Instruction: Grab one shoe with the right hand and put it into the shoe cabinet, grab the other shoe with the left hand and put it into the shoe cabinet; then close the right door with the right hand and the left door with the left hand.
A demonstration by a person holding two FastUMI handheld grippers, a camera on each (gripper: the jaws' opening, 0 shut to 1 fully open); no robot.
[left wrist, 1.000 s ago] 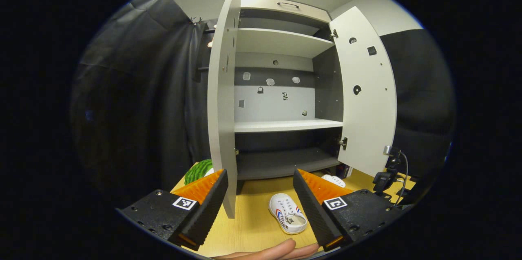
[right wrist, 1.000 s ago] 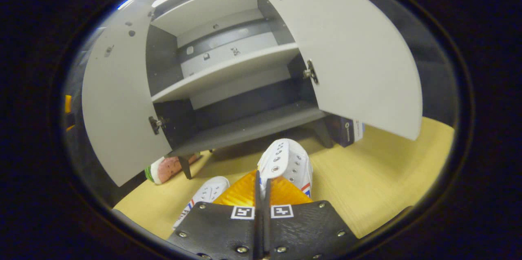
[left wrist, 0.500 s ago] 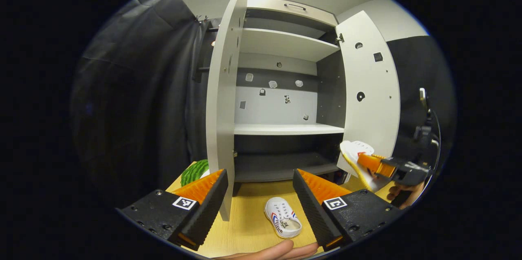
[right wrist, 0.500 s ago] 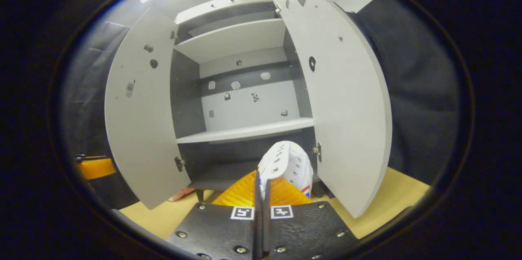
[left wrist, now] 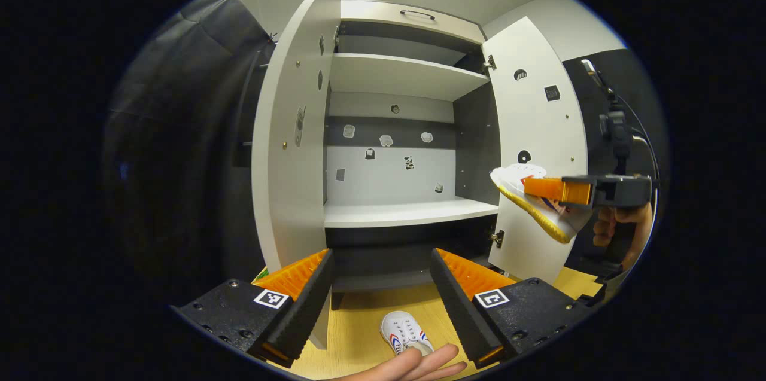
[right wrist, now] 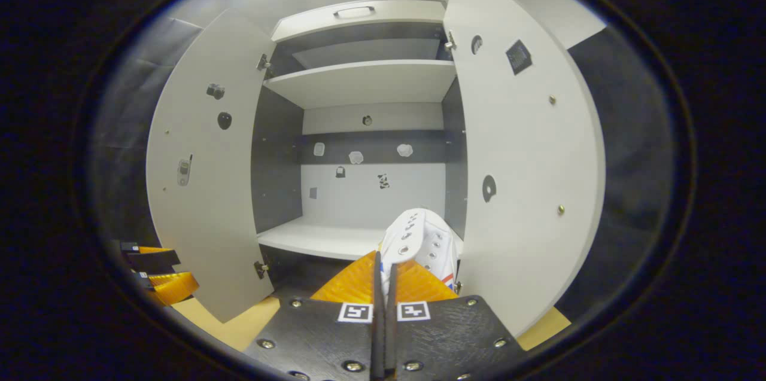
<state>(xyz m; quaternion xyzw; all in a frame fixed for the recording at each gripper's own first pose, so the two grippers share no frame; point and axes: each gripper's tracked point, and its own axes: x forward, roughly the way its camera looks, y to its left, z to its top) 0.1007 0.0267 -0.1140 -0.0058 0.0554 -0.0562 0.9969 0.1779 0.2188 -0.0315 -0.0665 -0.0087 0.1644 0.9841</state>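
One shoe [right wrist: 422,240] pinched in closed right tongs [right wrist: 383,276], held aloft level with middle shelf [right wrist: 323,240] of shoe cabinet [right wrist: 359,85], likely for placing there. Other shoe [left wrist: 404,333] on desk [left wrist: 359,345] below open, empty left tongs [left wrist: 380,297]. Both doors open for access.

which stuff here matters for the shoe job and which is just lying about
Job:
- held shoe in right claw
- second shoe on the table
- left claw, open
- shoe cabinet, left door, right door

Lying about:
- stickers on cabinet back
- drawer handle
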